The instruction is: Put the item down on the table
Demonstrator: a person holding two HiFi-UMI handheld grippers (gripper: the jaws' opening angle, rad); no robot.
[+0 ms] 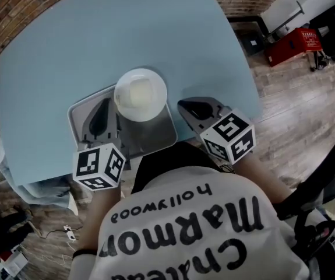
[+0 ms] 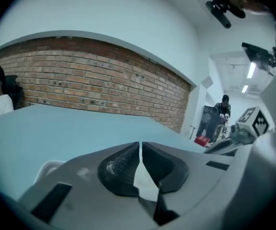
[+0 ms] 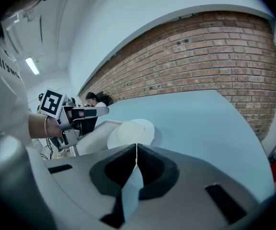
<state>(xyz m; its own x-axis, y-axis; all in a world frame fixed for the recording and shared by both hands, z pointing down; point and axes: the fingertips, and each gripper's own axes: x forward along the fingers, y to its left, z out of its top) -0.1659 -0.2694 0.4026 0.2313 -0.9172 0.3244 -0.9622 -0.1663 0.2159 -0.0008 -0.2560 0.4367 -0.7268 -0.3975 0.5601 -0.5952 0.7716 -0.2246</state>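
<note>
Looking down in the head view, we find the white bowl (image 1: 141, 94) at 12 o'clock from us. It sits over the far right corner of the grey tray (image 1: 150, 136) on the blue table (image 1: 97, 34). Whether its foot rests on the tray or the tabletop we cannot settle from above. Being round, it has no long axis and points no way; its mouth faces up. It lies at 2 o'clock from the left gripper (image 1: 103, 107) and at 9 o'clock from the right gripper (image 1: 186, 105). The left one, poised over the tray, is the nearer.

In the left gripper view, we see the jaws pressed together at the tips with nothing between them; the bowl is out of frame.

In the right gripper view, the jaws likewise meet, empty. The bowl stands upright just beyond them at 12 o'clock. Neither claw holds it, so we judge the putting-down done.
</note>
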